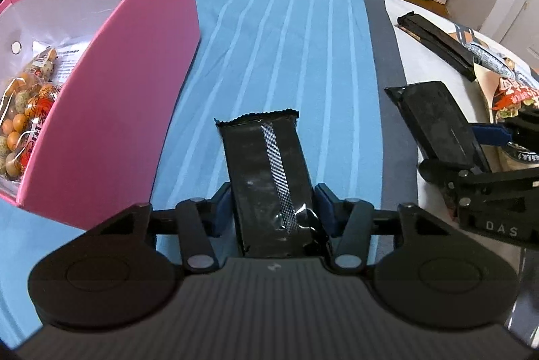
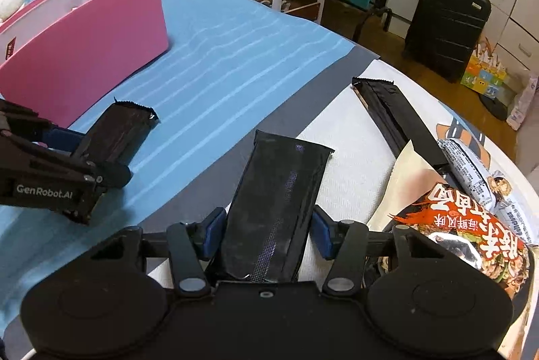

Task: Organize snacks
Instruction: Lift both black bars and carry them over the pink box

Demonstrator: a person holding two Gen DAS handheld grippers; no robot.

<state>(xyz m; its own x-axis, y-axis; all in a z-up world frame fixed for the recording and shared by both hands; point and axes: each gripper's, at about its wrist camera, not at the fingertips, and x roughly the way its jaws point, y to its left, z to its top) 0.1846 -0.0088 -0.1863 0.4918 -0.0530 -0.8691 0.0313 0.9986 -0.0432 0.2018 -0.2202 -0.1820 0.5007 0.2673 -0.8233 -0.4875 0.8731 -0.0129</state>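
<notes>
1. Left gripper (image 1: 274, 208): closed on a black bar (image 1: 269, 178), blue pads (image 1: 222, 208) pressed on both long edges near its near end.
2. Right gripper (image 2: 266, 233): likewise clamped on a second bar (image 2: 276, 201), pads on both flanks low on the wrapper.
3. Left bar: over the blue cloth (image 1: 276, 56), just beside the pink box (image 1: 134, 90); whether lifted clear of the cloth, cannot tell.
4. Right bar: over the white cloth (image 2: 353, 141), by its grey border, near the noodle bag (image 2: 471, 225).
5. Orientation: each bar's long axis in line with its gripper, crimped far end pointing away and down toward the table, seam strip facing the camera.
6. Third bar (image 2: 397, 124) flat on the white cloth, unheld, partly under the noodle bag.
7. Box: open-topped, a nut bag (image 1: 30, 110) already at the bottom.
8. Step in hand, as judged: carrying both bars to the box.
9. For a clean job: grip kept firm but gentle, since the filling may crack; each bar raised above the box wall before crossing, left one first, being nearer.
10. Best lowered lengthwise along the box beside the nut bag, then released low, no drop from height.
</notes>
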